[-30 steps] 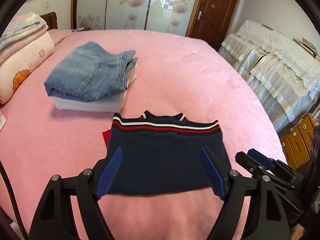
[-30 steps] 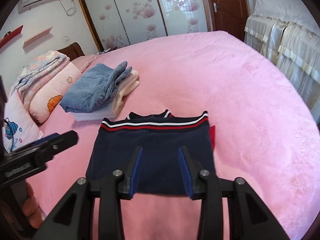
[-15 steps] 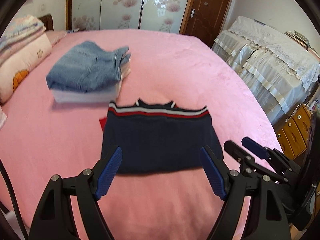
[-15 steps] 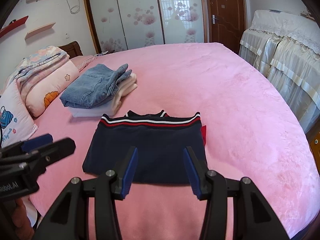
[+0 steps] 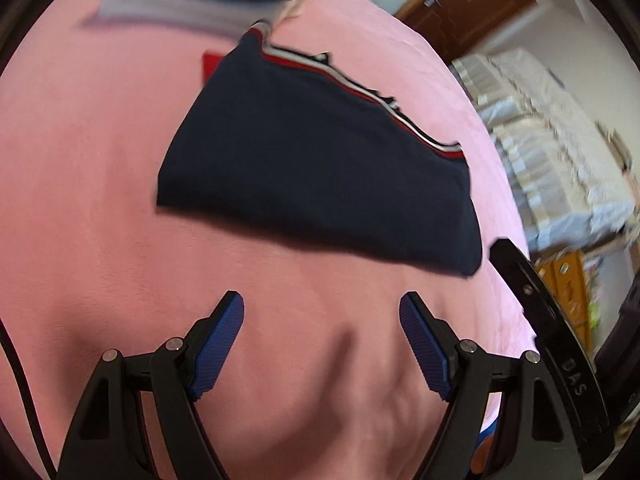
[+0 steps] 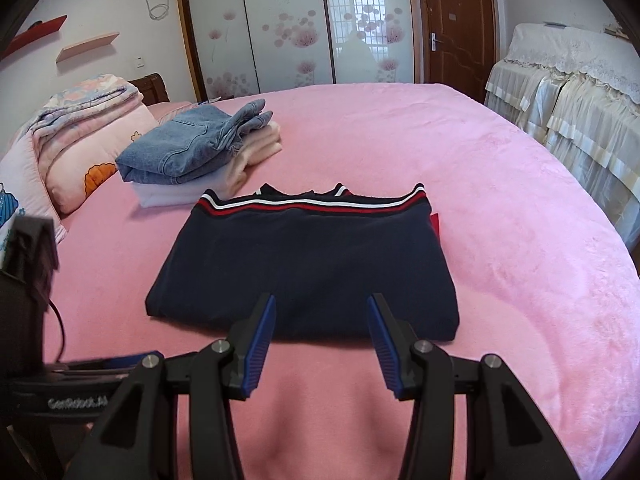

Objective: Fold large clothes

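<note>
A folded navy sweater [image 6: 308, 264] with red and white stripes lies flat on the pink bed [image 6: 500, 208]. It also shows in the left wrist view [image 5: 320, 168], tilted and blurred. My right gripper [image 6: 322, 312] is open and empty, its tips just above the sweater's near edge. My left gripper [image 5: 322, 312] is open and empty over bare pink bedcover, short of the sweater. The left gripper's body shows at the lower left of the right wrist view [image 6: 60, 380].
A stack of folded jeans and pale clothes [image 6: 200, 152] sits beyond the sweater on the left. Pillows and a quilt [image 6: 80, 136] lie at the far left. A covered sofa [image 6: 572, 92] stands to the right of the bed. Wardrobe doors [image 6: 304, 28] stand behind.
Both grippers have pulled back from the sweater toward the bed's near edge. The left gripper has tilted and dropped low over the bedcover. The sweater has not moved.
</note>
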### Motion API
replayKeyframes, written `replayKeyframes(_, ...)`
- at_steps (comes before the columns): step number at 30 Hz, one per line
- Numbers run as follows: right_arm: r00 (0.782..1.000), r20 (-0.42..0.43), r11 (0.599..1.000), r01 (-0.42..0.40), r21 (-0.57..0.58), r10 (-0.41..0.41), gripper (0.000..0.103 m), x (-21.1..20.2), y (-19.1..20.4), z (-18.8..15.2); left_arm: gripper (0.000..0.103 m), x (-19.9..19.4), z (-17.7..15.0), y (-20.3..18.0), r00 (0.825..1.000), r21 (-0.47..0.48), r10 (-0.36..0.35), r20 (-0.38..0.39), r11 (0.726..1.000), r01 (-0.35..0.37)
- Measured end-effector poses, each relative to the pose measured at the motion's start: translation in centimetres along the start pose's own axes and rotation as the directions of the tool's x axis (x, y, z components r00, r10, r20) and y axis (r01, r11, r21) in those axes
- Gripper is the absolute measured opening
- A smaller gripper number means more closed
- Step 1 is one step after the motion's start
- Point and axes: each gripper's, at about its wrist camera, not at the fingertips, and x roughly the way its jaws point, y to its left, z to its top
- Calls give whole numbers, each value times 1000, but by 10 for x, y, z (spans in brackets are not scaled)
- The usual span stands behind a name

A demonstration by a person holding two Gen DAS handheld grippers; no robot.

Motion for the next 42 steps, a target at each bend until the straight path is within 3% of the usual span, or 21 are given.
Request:
replayKeyframes(5,1000,4,999,-22,31,22,48,13,-5,2,79,13,4,22,993,-59,-88,77,994,92)
replayKeyframes(20,999,0,999,-33,-24,33,47,41,5,10,79,44,59,34,964,-110,-159,215,976,185)
replayKeyframes(22,1000,5,999,-30,-43,30,47,46,8,15,73,44,64,34,961,-121,-159,227,974,189)
replayKeyframes(23,1000,12,998,-25,-55,25,47,49,10,18,69,45,66,32,964,-117,-136,229,979,166)
replayKeyframes(25,999,21,997,-22,-78,24,40,54,14,24,34,45,70,26,967,-90,-109,229,987,133)
replayKeyframes(27,1000,19,993,-15,-115,17,30,64,19,31,20,45,71,20,972,-56,-37,231,997,52)
replayKeyframes(29,1000,3,990,-6,-143,7,15,79,24,35,16,42,71,19,971,-44,-30,236,998,42)
replayKeyframes(30,1000,-11,988,-15,-151,13,13,88,26,37,15,39,71,17,970,-36,-30,243,999,40)
replayKeyframes(37,990,-140,984,-48,-170,24,6,141,27,23,11,23,66,-31,945,126,21,328,990,-66)
replayKeyframes(42,977,-169,989,-142,-44,133,2,144,5,24,11,14,58,-78,931,277,-12,365,956,-96)
